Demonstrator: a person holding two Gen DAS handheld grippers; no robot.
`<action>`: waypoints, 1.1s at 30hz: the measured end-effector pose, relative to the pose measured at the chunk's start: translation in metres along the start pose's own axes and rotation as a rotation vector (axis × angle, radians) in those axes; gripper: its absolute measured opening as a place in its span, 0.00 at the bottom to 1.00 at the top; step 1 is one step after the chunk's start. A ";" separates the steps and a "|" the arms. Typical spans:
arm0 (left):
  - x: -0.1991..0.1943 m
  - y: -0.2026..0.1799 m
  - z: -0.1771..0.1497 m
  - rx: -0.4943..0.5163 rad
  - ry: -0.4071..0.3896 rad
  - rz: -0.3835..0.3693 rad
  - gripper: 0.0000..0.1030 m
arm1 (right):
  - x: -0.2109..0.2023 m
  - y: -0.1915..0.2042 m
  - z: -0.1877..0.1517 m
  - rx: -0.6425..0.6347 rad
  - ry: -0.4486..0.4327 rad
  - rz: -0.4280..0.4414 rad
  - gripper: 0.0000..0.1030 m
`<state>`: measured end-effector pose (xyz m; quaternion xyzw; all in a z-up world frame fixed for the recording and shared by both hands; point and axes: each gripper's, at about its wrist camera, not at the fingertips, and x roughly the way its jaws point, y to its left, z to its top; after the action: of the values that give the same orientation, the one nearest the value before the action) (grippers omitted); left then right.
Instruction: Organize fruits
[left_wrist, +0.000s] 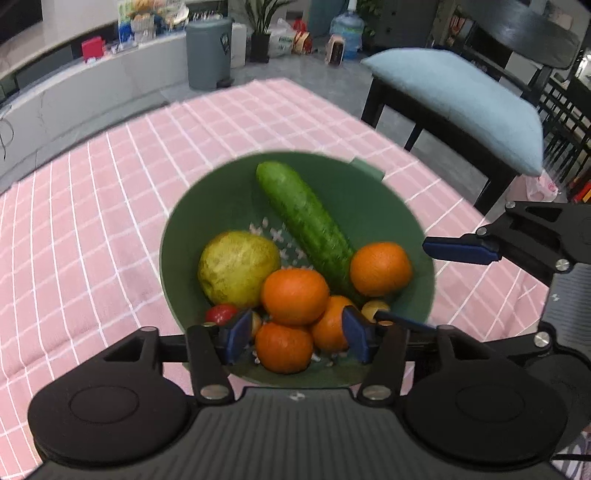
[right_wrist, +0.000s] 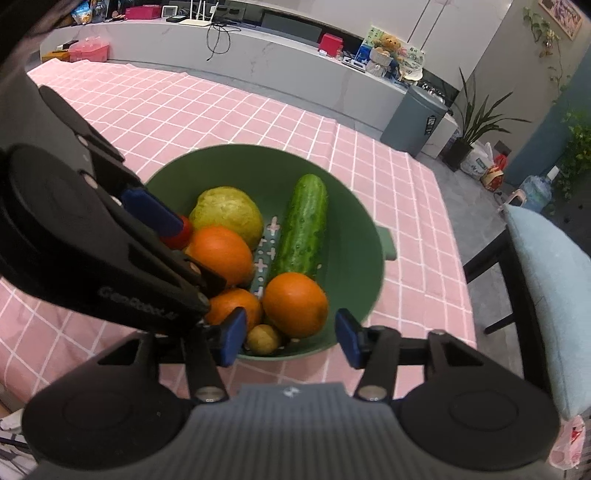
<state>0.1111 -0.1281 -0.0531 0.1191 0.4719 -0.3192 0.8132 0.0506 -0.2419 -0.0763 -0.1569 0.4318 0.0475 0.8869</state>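
Observation:
A green colander bowl (left_wrist: 388, 221) (right_wrist: 354, 229) stands on the pink checked cloth. It holds a cucumber (left_wrist: 306, 221) (right_wrist: 304, 225), a yellow-green pear (left_wrist: 238, 267) (right_wrist: 227, 212), several oranges (left_wrist: 295, 295) (right_wrist: 295, 304), a small red fruit (left_wrist: 220, 313) (right_wrist: 181, 238) and a small yellow fruit (left_wrist: 375, 307) (right_wrist: 263, 339). My left gripper (left_wrist: 295, 338) is open, its blue pads either side of the nearest orange (left_wrist: 284, 347). My right gripper (right_wrist: 290, 338) is open and empty above the bowl's near rim; one of its fingers (left_wrist: 458, 251) shows in the left wrist view.
The pink checked tablecloth (left_wrist: 92, 221) (right_wrist: 184, 110) covers the table. A black chair with a light blue cushion (left_wrist: 461, 99) (right_wrist: 554, 280) stands at the table's edge. A grey bin (left_wrist: 210, 51) (right_wrist: 413, 118) and a white counter (right_wrist: 258, 55) stand beyond.

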 end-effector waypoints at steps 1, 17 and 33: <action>-0.004 -0.001 0.001 0.007 -0.015 0.002 0.69 | -0.002 -0.001 0.000 0.001 -0.003 -0.004 0.57; -0.094 0.004 -0.009 -0.117 -0.290 0.122 0.77 | -0.074 -0.012 -0.001 0.111 -0.155 -0.093 0.77; -0.145 -0.015 -0.043 -0.107 -0.488 0.417 0.89 | -0.148 -0.011 -0.039 0.424 -0.513 -0.091 0.93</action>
<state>0.0208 -0.0588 0.0481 0.0902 0.2447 -0.1396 0.9552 -0.0690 -0.2568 0.0194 0.0288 0.1873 -0.0451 0.9808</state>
